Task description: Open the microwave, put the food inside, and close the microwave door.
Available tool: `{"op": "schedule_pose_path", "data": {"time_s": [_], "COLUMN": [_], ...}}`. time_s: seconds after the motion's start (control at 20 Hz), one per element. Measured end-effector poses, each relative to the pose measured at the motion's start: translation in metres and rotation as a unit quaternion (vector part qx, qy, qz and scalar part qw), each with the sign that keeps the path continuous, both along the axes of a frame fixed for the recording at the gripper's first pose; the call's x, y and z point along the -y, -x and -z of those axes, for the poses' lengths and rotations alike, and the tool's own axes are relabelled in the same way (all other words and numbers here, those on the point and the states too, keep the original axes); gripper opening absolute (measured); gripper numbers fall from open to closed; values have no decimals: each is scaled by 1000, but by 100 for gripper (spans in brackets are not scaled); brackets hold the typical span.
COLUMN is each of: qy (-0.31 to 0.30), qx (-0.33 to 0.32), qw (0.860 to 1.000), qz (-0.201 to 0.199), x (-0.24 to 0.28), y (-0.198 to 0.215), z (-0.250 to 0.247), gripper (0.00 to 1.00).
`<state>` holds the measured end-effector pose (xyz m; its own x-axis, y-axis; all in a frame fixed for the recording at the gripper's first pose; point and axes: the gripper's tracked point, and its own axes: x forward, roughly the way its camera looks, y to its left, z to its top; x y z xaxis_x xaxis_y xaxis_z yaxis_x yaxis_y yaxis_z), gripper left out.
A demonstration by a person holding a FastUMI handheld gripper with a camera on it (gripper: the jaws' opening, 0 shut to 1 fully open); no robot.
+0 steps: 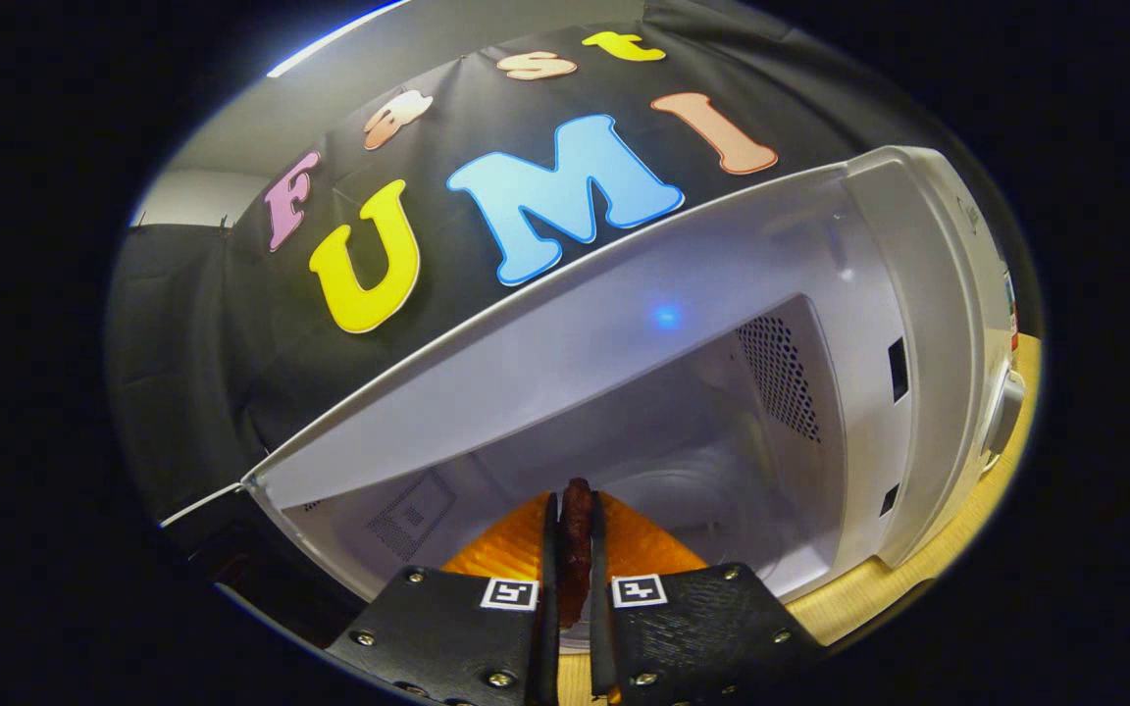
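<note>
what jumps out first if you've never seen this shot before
The open microwave stands out first: its pale cavity gapes wide just ahead of the fingers, tilted in the view, with a perforated vent on the inner right wall. Next is the food, a dark brown strip pinched upright between the two fingers of the gripper, right at the cavity's mouth. A wooden table runs under the microwave.

You are not seeing any readable wording on the microwave; the small label on its right side is showing too blurred to make out. The two square coded markers on the gripper are carrying patterns, not words.
</note>
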<state>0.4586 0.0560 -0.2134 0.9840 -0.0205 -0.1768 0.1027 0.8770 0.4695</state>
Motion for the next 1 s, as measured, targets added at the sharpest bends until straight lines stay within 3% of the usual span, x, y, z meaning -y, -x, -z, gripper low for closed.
{"op": "schedule_pose_path", "data": {"time_s": [0.35,0.7,0.9,1.0], "qy": [63,115,181,201], "qx": [12,8,9,3], "qw": [997,992,981,978], "qz": [31,54,65,61], "x": [5,23,29,29], "y": [-14,-15,-13,-7], "z": [-2,7,6,8], "gripper": [13,23,41,41]}}
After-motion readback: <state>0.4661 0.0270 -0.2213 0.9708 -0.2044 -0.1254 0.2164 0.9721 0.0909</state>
